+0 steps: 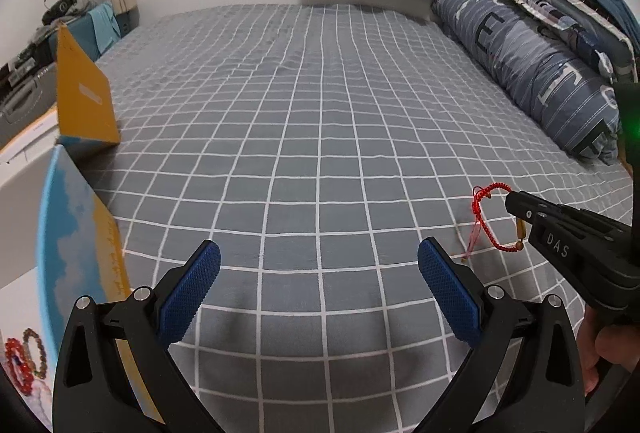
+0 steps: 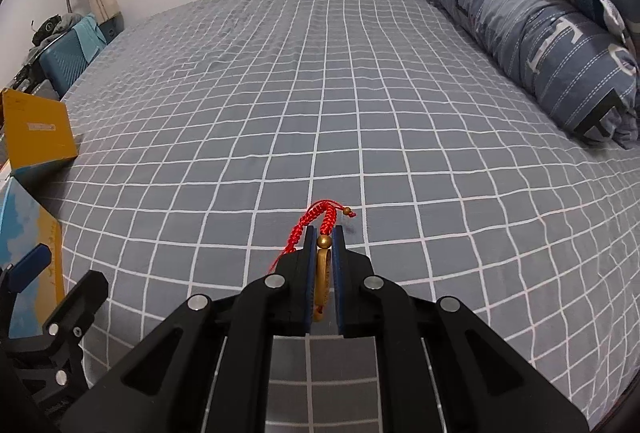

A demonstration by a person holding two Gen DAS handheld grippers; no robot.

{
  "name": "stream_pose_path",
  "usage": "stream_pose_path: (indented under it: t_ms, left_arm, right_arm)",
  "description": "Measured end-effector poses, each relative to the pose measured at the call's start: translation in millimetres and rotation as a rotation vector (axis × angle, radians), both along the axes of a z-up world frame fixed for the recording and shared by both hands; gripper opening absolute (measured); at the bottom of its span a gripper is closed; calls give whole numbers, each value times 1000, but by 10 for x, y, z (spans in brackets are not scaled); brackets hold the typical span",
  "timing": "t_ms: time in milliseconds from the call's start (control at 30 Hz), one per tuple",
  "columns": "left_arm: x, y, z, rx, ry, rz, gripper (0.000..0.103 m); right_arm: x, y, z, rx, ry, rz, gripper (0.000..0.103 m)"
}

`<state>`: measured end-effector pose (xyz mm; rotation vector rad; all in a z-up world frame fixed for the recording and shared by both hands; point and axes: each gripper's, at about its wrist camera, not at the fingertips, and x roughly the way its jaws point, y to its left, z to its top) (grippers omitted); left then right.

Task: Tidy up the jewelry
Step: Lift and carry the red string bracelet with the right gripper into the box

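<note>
A red braided cord bracelet [image 2: 320,219] with a gold tube and gold beads is pinched in my right gripper [image 2: 323,239], which is shut on it above the bed. Seen from the left wrist view, the red bracelet [image 1: 486,221] dangles from the right gripper [image 1: 514,205] at the right. My left gripper [image 1: 319,259] stands open over the sheet with nothing between its blue pads. An open blue and yellow box [image 1: 76,233] sits at the bed's left edge. Beaded bracelets [image 1: 24,357] lie inside it, at the lower left.
The grey checked bedsheet [image 1: 304,121] fills the middle. A long striped pillow [image 1: 532,61] and folded bedding line the right side. The box's yellow lid [image 1: 84,93] stands upright at the left, with a blue suitcase and clutter beyond. A hand [image 1: 604,349] grips the right tool's handle.
</note>
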<state>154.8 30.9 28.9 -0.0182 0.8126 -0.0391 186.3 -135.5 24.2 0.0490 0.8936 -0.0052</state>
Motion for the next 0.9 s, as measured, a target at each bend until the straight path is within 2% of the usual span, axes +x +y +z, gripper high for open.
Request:
stream_pose_path:
  t_ms: [367,667,900]
  left_arm:
    - [-264,108,357,8,-47,19,97]
    - [-518,353,611,10,-68,54,97]
    - [-727,662,785,19,-69,116,97]
  right_arm:
    - [-271,138,353,-9,-51,17,7]
    - [-471,344,627,-10,-87,50,7]
    - [-626,666,819,-11,-115,100,7]
